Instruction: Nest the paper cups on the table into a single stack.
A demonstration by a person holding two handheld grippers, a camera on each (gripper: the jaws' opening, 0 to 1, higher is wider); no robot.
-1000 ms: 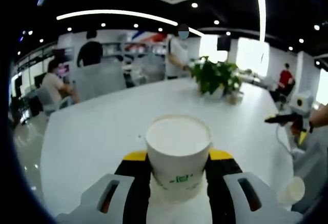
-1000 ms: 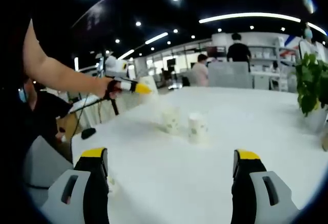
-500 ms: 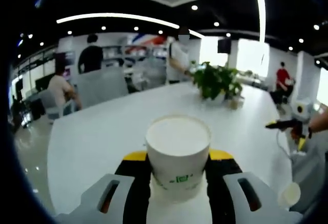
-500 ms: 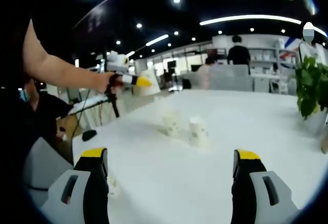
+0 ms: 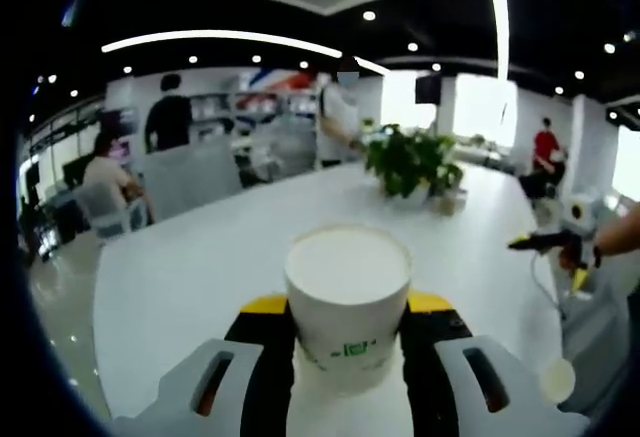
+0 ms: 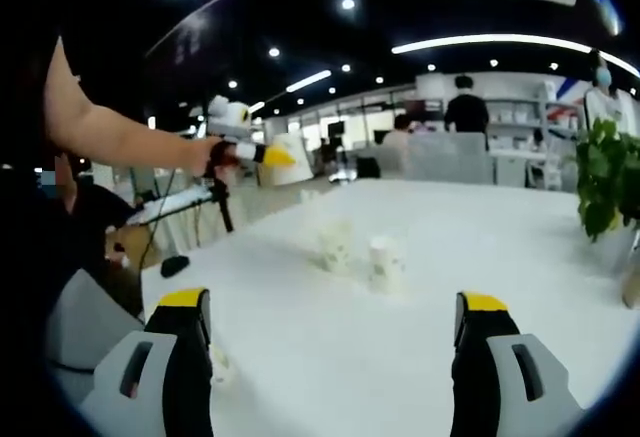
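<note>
Left view first: the left tool [image 5: 347,357] is clamped on a cup [image 5: 348,297], jaws snug against both sides, mouth up and the cup upright. It's held up over the white table [image 5: 200,267]. The right tool [image 5: 545,242] pokes in at about 3 o'clock, and there's another pale cup [image 5: 557,381] down at roughly 4 o'clock near the table edge — too blurry to say how it's lying. Potted plant [image 5: 408,162] sits past the held cup at about 1 o'clock, people in the background.

Right view: the right tool [image 6: 335,357] is wide open with nothing in it, jaws spread far apart. Two cups [image 6: 388,263] stand upright on the table just about dead ahead at 12 o'clock, close beside each other, the second one [image 6: 335,246] a bit toward 11. The left tool [image 6: 262,155] with its cup comes in around 10 o'clock, up in the air and well off from that pair. Something small and pale sits by the left jaw at 8 o'clock — can't tell what.

My read: the held cup has to come down mouth-up into (or over) one of the standing pair, so what matters is lining up vertical axes. The empty right tool looks nearer to those two.
</note>
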